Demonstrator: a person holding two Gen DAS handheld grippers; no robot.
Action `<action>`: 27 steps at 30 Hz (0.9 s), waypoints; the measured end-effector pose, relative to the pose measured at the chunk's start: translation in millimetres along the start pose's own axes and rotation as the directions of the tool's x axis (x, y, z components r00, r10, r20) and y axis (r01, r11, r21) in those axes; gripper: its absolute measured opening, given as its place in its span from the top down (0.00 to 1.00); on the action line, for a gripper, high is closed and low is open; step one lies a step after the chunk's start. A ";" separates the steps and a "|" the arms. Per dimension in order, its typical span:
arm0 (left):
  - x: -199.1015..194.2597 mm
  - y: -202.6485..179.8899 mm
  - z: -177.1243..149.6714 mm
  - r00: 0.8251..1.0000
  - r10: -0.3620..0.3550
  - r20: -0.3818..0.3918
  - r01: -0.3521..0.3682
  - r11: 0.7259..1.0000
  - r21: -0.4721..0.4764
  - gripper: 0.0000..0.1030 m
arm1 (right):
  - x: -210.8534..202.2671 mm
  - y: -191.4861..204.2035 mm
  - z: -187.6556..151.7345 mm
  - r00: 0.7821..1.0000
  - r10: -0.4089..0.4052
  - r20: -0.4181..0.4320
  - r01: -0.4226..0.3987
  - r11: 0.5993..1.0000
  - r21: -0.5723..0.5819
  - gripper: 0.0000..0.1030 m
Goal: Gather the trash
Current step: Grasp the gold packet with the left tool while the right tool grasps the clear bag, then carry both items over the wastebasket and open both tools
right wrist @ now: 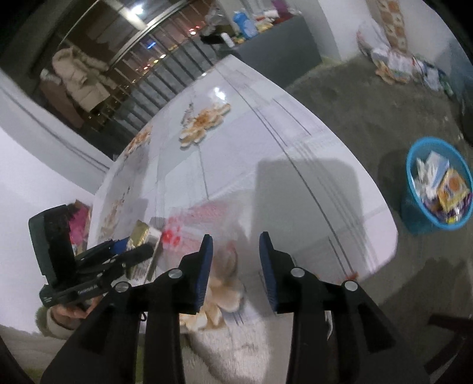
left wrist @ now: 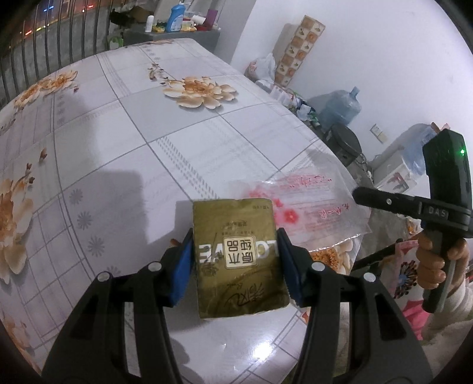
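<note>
My left gripper (left wrist: 235,245) is shut on a gold tissue packet (left wrist: 238,254) with Chinese print, held between its blue pads just above the floral tablecloth (left wrist: 124,141). A clear plastic bag with red print (left wrist: 307,203) lies on the table just beyond it, also blurred in the right wrist view (right wrist: 204,218). My right gripper (right wrist: 236,237) is open and empty over the table's near edge. The left gripper with the gold packet (right wrist: 140,233) shows at the left of the right wrist view. The right gripper's body (left wrist: 414,206) shows at the right of the left wrist view.
A blue trash basket (right wrist: 414,212) with several wrappers stands on the concrete floor right of the table. Bottles and boxes crowd a far counter (left wrist: 177,20). A water jug (left wrist: 343,106), bags and a black bin line the wall. Railings stand at the back.
</note>
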State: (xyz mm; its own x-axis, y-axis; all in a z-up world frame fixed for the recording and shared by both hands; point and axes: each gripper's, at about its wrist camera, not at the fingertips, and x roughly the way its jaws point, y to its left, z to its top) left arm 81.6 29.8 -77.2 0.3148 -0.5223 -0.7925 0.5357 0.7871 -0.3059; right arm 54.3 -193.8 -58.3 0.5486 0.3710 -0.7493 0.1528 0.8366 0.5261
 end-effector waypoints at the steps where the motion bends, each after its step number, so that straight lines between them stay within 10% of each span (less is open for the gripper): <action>1: -0.4 -0.7 -0.5 1.000 0.003 0.000 -0.003 1.000 0.003 0.51 | -0.6 -4.3 -1.8 1.000 0.022 -0.009 -0.021 0.999 0.024 0.68; 18: -0.6 -0.3 0.3 1.000 0.009 0.001 -0.009 1.000 -0.001 0.51 | 34.9 -3.2 -4.2 0.982 0.177 -0.062 -0.168 0.978 0.124 0.80; 27: -10.6 -16.9 30.9 0.998 -0.043 0.041 0.042 0.999 0.026 0.51 | 0.4 -20.1 -1.1 0.963 0.250 0.105 -0.264 0.953 0.149 0.93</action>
State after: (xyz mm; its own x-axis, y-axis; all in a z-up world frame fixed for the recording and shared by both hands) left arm 93.4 11.8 -47.3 0.3233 -0.5691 -0.7560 0.5687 0.7554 -0.3254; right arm 50.6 -210.0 -69.6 0.6523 0.5242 -0.5475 0.1233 0.6393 0.7590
